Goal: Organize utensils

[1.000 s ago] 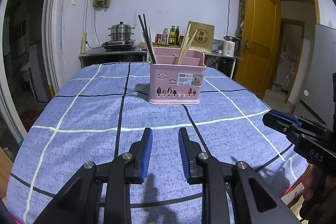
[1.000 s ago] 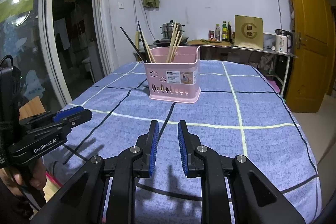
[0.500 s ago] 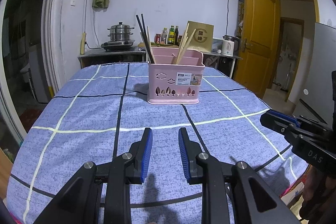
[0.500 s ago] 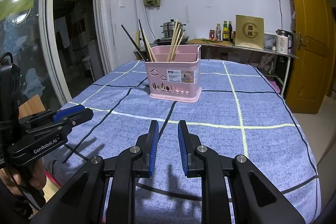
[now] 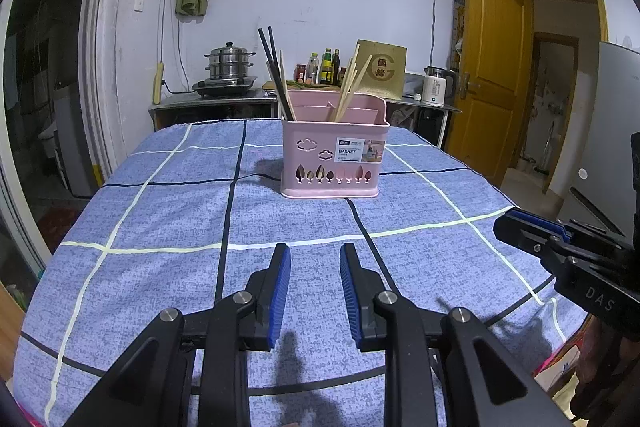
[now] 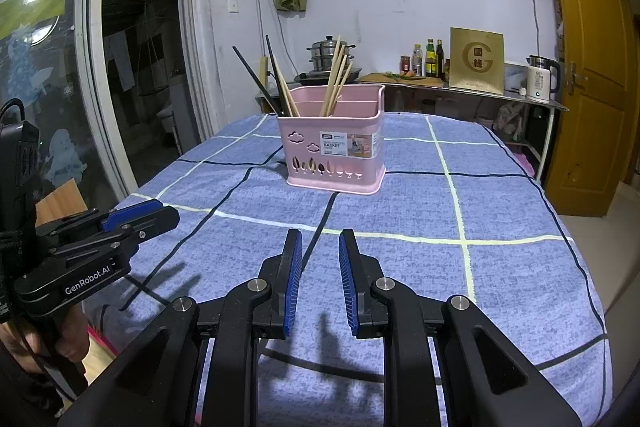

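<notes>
My left hand-held gripper (image 5: 312, 253) and right hand-held gripper (image 6: 319, 241) hover with jaws apart, empty, above the table (image 5: 168, 227); the basket (image 5: 334, 157) of chopsticks (image 5: 350, 87) stands mid-table.

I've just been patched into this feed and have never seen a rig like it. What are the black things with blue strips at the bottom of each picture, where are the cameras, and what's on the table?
There is no robot arm: a person holds a hand-held claw in each hand. Each picture comes from a fisheye camera on one claw, looking along its two fingers. The left claw and the right claw both hover over the blue checked tablecloth, jaws slightly apart, holding nothing. Each claw also shows at the edge of the other's view. On the cloth stands a pink utensil basket with dark chopsticks at its left end and wooden chopsticks in a middle compartment. Nothing else lies on the cloth in view.
</notes>
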`<move>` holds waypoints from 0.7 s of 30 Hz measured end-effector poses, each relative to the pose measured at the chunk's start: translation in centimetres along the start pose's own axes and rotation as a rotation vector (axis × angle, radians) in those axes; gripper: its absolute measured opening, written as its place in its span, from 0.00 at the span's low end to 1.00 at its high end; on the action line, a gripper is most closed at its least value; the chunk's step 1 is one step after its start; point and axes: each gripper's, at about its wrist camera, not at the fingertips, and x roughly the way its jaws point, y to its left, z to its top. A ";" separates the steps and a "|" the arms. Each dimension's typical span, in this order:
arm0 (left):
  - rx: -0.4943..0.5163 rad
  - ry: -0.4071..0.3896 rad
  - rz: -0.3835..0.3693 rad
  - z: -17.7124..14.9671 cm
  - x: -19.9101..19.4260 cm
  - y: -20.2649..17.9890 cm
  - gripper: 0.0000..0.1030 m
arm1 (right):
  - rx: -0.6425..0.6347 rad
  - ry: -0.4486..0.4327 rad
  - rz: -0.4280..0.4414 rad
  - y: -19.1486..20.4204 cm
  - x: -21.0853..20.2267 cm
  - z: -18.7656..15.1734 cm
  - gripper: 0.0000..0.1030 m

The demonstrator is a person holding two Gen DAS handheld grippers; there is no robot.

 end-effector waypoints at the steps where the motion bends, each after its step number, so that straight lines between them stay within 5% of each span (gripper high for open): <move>1: 0.000 0.001 -0.002 0.0 0.0 0.0 0.24 | 0.000 0.001 0.001 0.0 0.0 0.0 0.19; 21: 0.003 0.002 -0.012 -0.2 0.0 -0.2 0.24 | 0.000 0.006 0.004 0.0 0.1 -0.1 0.19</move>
